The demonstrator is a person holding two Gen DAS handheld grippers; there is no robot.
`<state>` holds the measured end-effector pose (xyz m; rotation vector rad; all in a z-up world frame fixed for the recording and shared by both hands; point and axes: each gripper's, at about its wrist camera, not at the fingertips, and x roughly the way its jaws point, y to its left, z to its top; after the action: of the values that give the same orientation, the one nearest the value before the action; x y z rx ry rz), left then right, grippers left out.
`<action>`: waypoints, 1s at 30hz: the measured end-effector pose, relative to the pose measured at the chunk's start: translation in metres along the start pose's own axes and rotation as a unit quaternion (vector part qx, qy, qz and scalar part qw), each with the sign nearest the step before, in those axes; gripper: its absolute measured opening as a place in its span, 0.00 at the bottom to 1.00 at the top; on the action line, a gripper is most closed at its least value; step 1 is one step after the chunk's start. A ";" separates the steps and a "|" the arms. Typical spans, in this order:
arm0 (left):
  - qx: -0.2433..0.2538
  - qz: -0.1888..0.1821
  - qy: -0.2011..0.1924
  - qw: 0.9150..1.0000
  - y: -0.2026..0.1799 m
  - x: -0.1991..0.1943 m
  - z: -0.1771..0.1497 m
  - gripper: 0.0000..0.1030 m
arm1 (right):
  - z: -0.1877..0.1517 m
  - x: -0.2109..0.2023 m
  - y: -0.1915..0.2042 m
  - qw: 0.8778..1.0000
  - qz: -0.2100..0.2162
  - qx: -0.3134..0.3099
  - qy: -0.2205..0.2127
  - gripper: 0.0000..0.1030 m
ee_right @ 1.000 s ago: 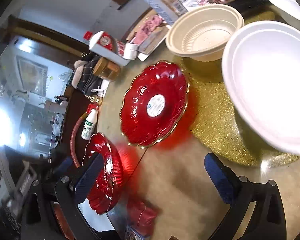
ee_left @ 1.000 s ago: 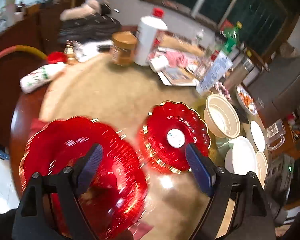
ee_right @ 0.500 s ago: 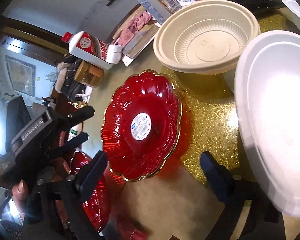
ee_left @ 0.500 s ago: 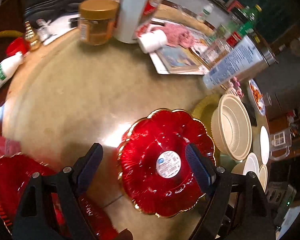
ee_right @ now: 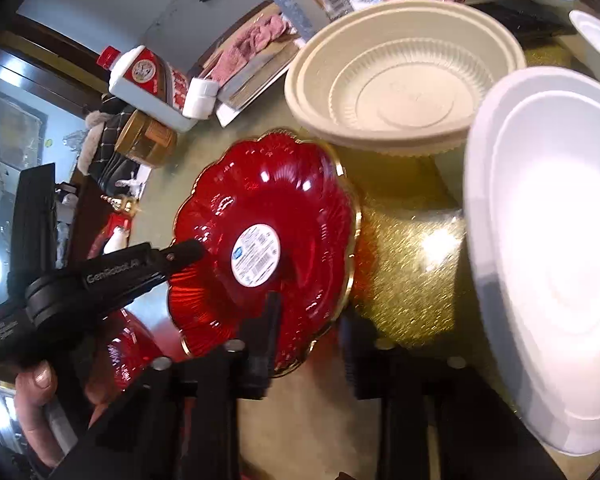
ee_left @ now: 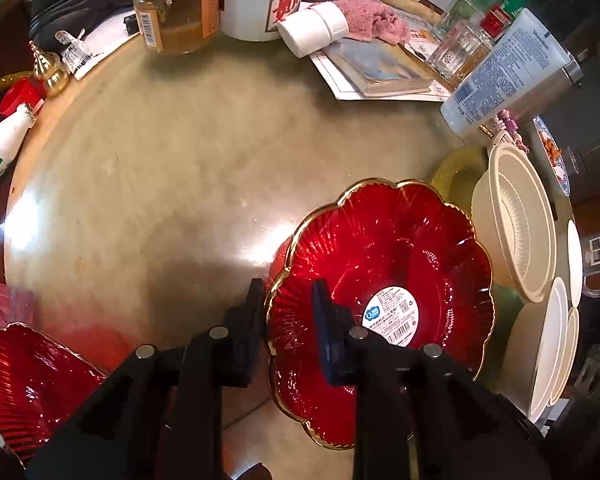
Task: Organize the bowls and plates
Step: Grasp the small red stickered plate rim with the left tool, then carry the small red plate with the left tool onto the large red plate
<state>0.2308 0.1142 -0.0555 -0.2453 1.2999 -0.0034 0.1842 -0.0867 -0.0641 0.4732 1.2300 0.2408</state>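
Early stage; nothing stacked yet. Left gripper [ee_left: 288, 316] just closed onto near-left rim of red scalloped plate [ee_left: 384, 264], one finger inside, one outside. Right gripper [ee_right: 308, 332] just closed on opposite rim of same plate. Second red plate [ee_left: 32, 376] apart, left of left gripper. Beige bowls [ee_right: 404, 80] and white foam plates [ee_right: 540, 240] beyond, right, unsorted.

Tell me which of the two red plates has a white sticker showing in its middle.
The red plate beside the cream bowl, with both grippers at its rim. The other red plate, at the table's near left edge, shows no sticker.
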 end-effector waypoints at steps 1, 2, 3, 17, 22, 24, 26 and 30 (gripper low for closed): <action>0.001 0.003 -0.005 1.000 0.000 -0.002 -0.002 0.19 | 0.000 0.000 -0.001 1.000 -0.002 -0.001 -0.001 0.15; 0.001 0.002 -0.006 1.000 0.001 -0.003 -0.003 0.18 | 0.000 0.001 -0.002 1.000 -0.005 0.000 -0.001 0.14; 0.001 0.003 -0.008 1.000 0.000 -0.005 -0.005 0.17 | 0.000 0.000 -0.002 1.000 -0.004 0.000 -0.002 0.14; 0.010 0.024 -0.091 0.995 0.016 -0.081 -0.041 0.17 | -0.021 -0.041 0.029 0.998 0.009 -0.041 -0.052 0.13; -0.008 0.035 -0.136 0.990 0.043 -0.121 -0.066 0.16 | -0.041 -0.062 0.062 0.994 0.025 -0.083 -0.064 0.13; -0.023 0.039 -0.151 0.988 0.061 -0.134 -0.080 0.16 | -0.054 -0.067 0.081 0.992 0.030 -0.104 -0.068 0.13; -0.042 0.043 -0.161 0.985 0.079 -0.145 -0.094 0.16 | -0.066 -0.069 0.099 0.989 0.033 -0.126 -0.066 0.13; -0.079 0.049 -0.163 0.982 0.120 -0.150 -0.121 0.16 | -0.095 -0.064 0.137 0.983 0.034 -0.172 -0.055 0.13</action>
<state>0.0581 0.2306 0.0358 -0.3038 0.9849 0.2180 0.0841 0.0271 0.0302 0.2247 1.0396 0.4702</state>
